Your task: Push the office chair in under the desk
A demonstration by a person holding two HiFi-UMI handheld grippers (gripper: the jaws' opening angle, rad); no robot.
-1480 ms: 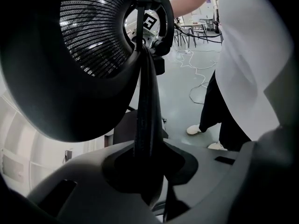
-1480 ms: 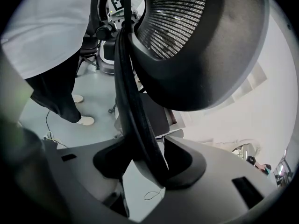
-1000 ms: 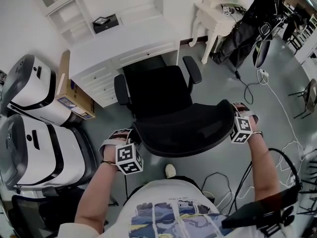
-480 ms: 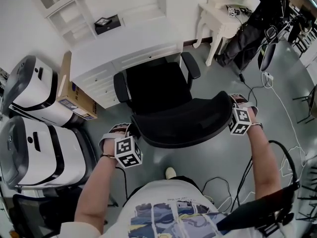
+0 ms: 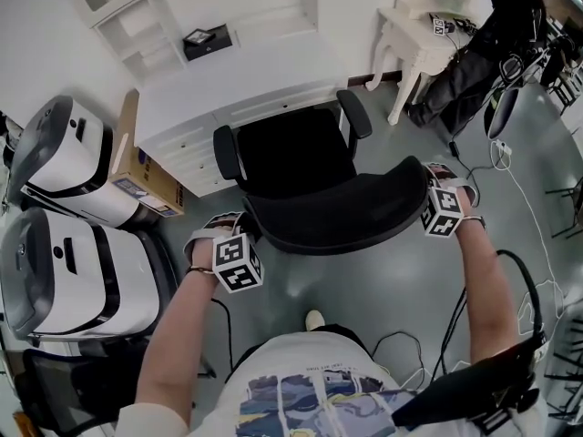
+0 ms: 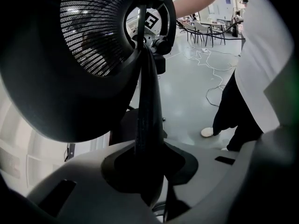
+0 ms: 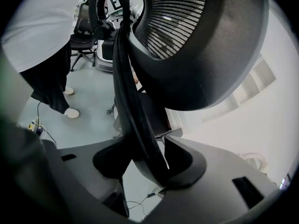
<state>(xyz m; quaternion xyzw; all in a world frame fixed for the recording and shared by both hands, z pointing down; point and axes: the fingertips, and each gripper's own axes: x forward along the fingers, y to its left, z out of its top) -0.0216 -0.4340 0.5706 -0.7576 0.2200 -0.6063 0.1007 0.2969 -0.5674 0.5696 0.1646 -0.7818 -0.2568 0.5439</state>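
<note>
left claw, right claw, clamping backrest sides

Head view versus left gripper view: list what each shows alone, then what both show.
Head view only: the cardboard box, the chair's armrests and two white machines. Left gripper view only: the left gripper with its tongs closed on the backrest rim, and distant chairs across the room. Both: the backrest, the grey floor and the person's shoe.

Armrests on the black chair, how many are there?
2. One armrest is on the chair's left side in the head view, the other on its right. None seems hidden.
</note>
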